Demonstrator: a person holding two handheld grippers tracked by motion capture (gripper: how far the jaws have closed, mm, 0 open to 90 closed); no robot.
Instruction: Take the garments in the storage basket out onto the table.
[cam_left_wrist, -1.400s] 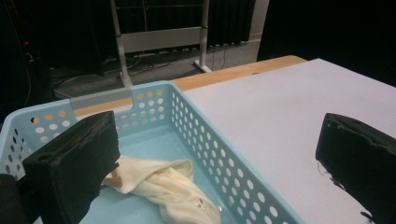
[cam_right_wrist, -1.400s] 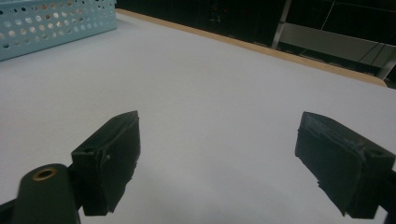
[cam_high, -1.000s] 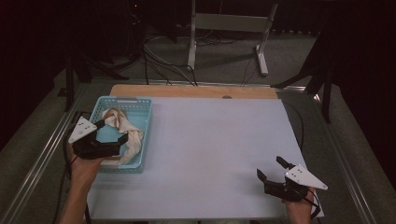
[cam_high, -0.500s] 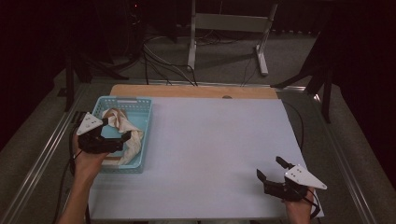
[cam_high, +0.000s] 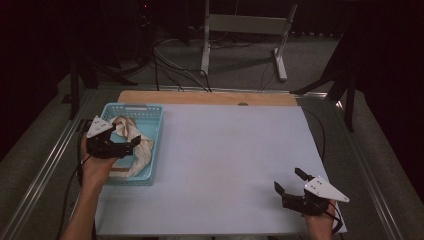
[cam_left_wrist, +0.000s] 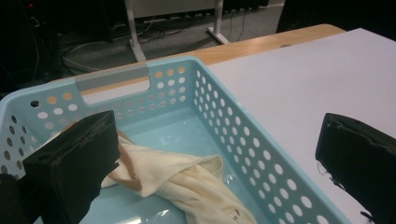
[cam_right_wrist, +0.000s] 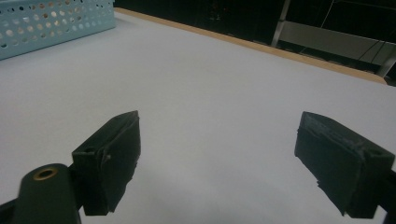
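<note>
A light blue perforated basket (cam_high: 132, 106) (cam_left_wrist: 112, 79) stands at the table's left side. In it lies a crumpled cream cloth (cam_high: 142, 150) (cam_left_wrist: 187, 179) with a brown trim. My left gripper (cam_high: 127, 145) (cam_left_wrist: 219, 158) hovers open over the basket's near half, above the cloth and holding nothing. One of its jaws is over the basket floor, the other past the basket's right wall. At the near right corner of the table my right gripper (cam_high: 289, 181) (cam_right_wrist: 229, 158) is open, low over the bare white surface, with nothing between its jaws.
The white table top (cam_high: 230, 150) stretches between the basket and the right gripper, with a wooden strip (cam_high: 210, 97) along its far edge. Metal rails (cam_high: 45, 170) run down both sides. Cables and a white stand (cam_high: 240, 25) are on the floor beyond.
My left gripper has shifted slightly toward the far side over the basket. The right gripper has stayed where it was.
</note>
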